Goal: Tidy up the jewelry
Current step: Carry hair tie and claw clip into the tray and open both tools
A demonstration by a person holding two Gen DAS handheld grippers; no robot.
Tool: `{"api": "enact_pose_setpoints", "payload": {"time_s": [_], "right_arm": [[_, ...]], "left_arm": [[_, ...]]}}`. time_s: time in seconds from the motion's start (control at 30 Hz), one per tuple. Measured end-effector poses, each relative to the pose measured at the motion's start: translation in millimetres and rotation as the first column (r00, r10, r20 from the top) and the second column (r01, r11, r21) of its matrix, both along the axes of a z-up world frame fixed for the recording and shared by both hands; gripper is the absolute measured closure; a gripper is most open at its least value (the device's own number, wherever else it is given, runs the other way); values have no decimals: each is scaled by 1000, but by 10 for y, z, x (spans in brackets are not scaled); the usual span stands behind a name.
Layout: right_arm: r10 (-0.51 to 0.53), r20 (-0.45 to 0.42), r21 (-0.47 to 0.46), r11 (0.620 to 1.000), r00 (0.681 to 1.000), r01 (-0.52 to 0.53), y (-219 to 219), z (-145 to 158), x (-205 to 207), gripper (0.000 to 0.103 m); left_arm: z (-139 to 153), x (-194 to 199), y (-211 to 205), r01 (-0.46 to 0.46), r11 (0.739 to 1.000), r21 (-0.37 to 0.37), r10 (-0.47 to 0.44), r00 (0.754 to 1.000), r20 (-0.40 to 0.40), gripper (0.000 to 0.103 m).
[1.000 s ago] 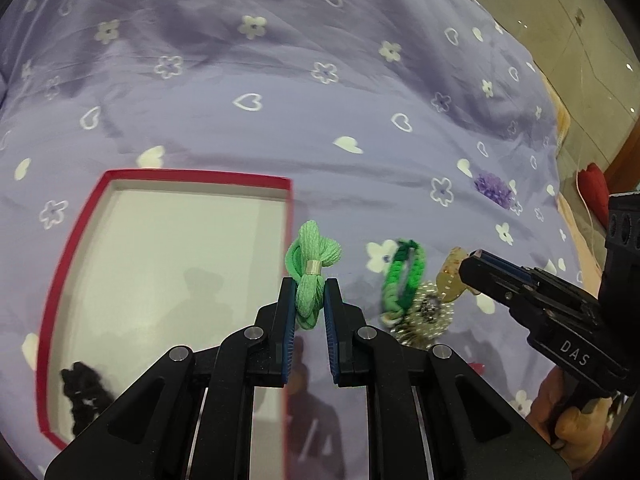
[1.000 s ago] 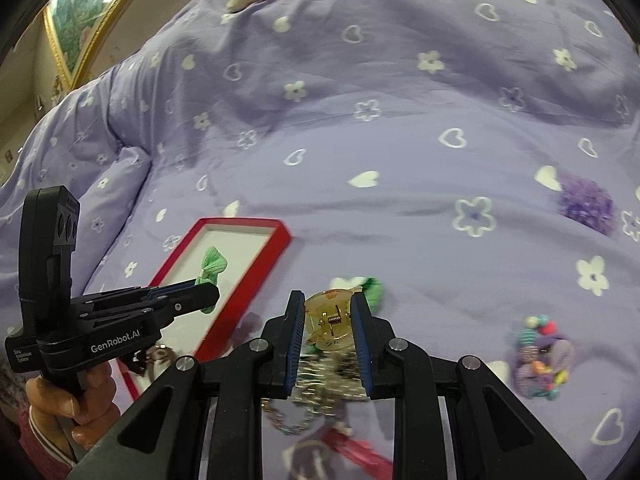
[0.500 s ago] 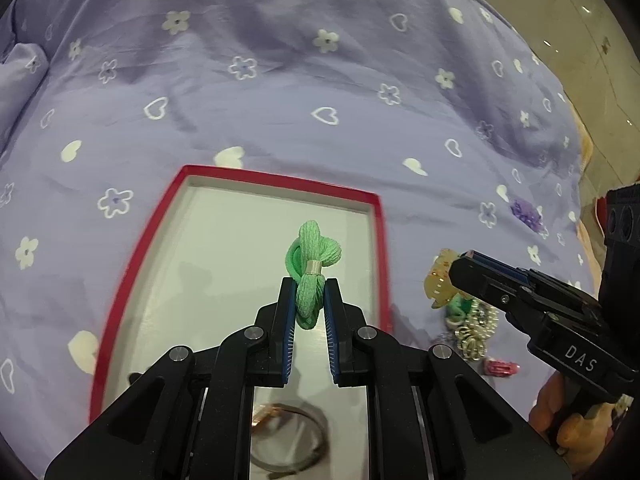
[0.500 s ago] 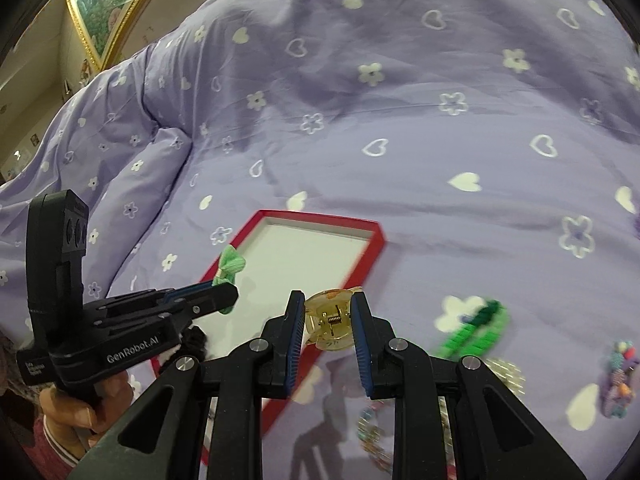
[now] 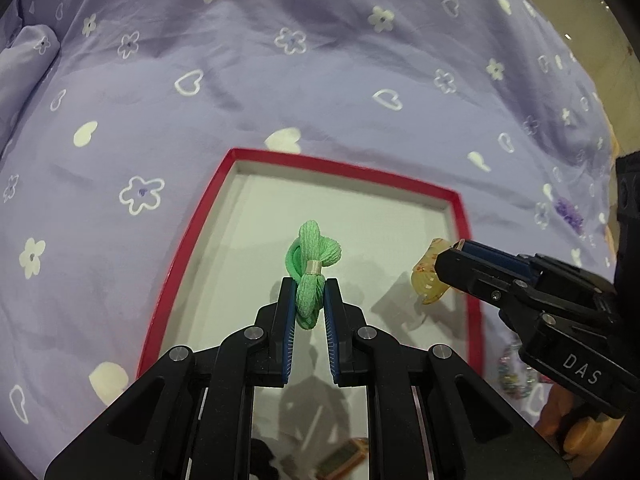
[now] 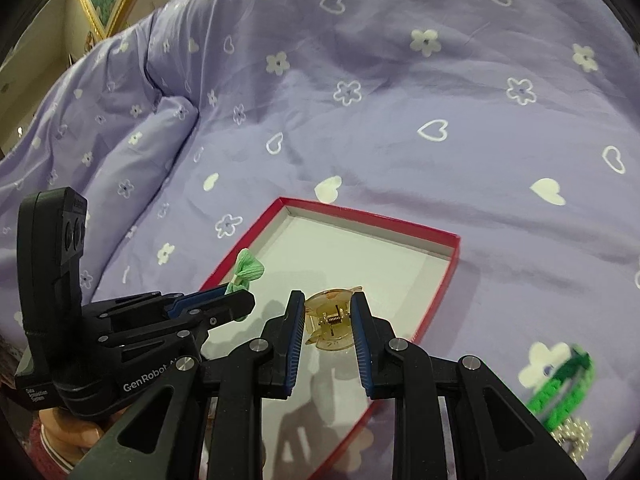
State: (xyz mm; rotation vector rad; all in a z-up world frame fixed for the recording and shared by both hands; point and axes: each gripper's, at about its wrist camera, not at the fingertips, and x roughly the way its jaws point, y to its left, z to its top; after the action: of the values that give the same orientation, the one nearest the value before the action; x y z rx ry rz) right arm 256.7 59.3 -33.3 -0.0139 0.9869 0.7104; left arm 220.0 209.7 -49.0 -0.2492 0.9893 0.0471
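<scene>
Between the left gripper's (image 5: 307,312) clenched fingers hangs a green knotted fabric hair tie (image 5: 311,270); the right gripper (image 6: 327,330) clamps an amber plastic claw clip (image 6: 330,322). Both hover over the red-rimmed shallow box (image 5: 464,220) (neither dropped yet), while beyond the right fingers a green braided bracelet (image 6: 560,384) waits on the bed.

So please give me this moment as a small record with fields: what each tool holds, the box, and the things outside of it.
left tool: shut on green hair tie, above the box
right tool: shut on amber claw clip, above the box
red box: open, white inside, on purple bedspread
in box, near edge: small dark items, unclear
outside box: green bracelet, pearl piece
</scene>
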Motion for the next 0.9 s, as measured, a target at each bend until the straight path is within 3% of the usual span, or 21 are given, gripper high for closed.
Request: {"api": "enact_pose_setpoints", "payload": {"time_s": [0.33,0.43,0.67,0.73,0.9], "right_arm": [[41,-13,-93,995,999,-42,183,-256,62,77],[44,-24,-89,995,999,-46,185,-256,75,75],[35,-51,-70,997,998,-38,158,-281,108,69],[33,-55,-63,997,998,-36,148,-282,104,63],[31,-39,-47,998,999,-33,117,-193,57,63]], "left_arm": [[-299,44,67,-13,1000,-5,13,998,-68,88],[-301,47,61,-15,1000,5,16,998,-66,86],[-317,31,69,-28,999,17,29,997,-67,66],[-306,15,74,-33,999,21,35,997,-64,65],[-247,-56,65,-42,998,38,44,998,-55,64]]}}
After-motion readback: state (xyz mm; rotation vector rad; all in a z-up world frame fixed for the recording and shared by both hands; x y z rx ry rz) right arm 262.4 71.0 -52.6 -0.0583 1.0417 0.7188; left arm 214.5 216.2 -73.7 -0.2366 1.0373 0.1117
